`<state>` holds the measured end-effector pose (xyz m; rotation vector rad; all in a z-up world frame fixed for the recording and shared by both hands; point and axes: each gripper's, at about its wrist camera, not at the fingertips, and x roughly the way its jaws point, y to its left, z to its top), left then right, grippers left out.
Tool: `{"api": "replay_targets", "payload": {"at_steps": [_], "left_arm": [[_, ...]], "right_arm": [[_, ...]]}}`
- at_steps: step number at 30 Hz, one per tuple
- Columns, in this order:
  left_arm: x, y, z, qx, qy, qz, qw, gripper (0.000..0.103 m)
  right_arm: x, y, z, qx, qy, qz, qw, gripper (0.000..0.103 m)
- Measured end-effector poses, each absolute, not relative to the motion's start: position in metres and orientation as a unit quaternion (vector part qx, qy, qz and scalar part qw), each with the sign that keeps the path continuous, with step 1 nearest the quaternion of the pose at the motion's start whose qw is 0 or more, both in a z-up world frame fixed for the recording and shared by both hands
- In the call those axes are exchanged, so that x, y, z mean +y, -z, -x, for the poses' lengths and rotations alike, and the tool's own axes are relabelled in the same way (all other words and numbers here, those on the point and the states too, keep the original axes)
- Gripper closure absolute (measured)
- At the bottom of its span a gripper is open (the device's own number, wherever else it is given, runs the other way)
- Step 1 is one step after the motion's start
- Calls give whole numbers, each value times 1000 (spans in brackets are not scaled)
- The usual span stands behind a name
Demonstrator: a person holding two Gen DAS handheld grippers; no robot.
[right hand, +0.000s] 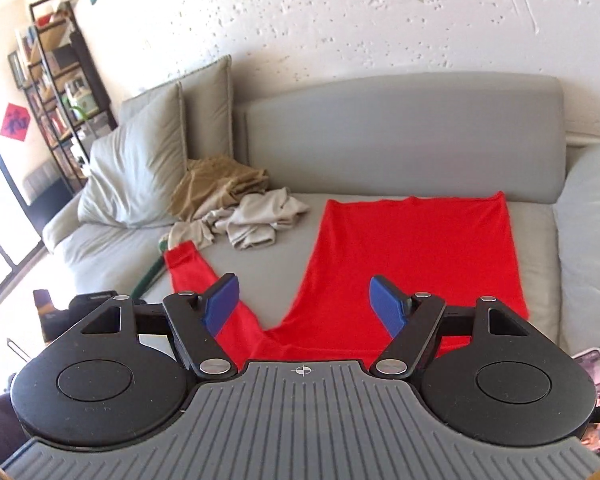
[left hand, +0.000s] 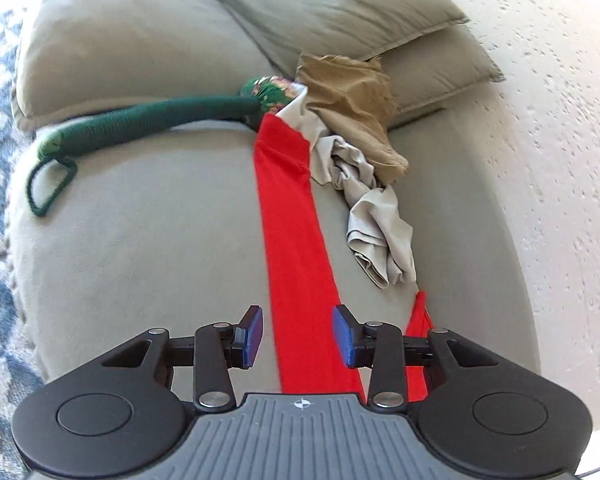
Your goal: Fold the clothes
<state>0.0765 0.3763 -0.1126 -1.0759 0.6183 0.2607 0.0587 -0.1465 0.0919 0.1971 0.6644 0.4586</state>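
Your left hand-held gripper point(left hand: 298, 334) and right hand-held gripper point(right hand: 304, 306) both hover with jaws apart, gripping nothing, above the red shirt point(right hand: 412, 256) spread on the sofa point(right hand: 400, 136).

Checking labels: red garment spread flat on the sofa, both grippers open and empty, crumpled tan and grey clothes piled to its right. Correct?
One error: the pile is to the left of the red garment, not the right. The right wrist view shows the tan and grey clothes crumpled by the cushions at left. The rest holds: garment flat on the sofa, left gripper and right gripper open, empty.
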Motion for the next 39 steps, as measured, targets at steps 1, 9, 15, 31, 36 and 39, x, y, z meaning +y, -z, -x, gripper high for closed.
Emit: {"api": "replay_targets", "payload": {"at_steps": [1,9,15,31,36,39], "left_arm": [[384,124,-89,294,-117,523,791,67],[410,168,-157,272,-83,607,742,63],[437,180,-194,245,-93,638,724,68],[437,132,-221,261,-175,455,833,103],[401,67,-191,239,-139,351,895,103],[365,20,-173,204,-97,287,931,103]], "right_arm": [[-141,-92,-66,326,-228,-108,911,28],[-103,-82,-96,327,-240,-128,905,28],[-98,-74,-109,334,-225,-130,906,28],[-106,-61,-103,345,-226,-95,906,28],[-123,-53,-91,359,-219,-127,898,28],[-140,-51,-77,363,-211,-146,896,29]]}}
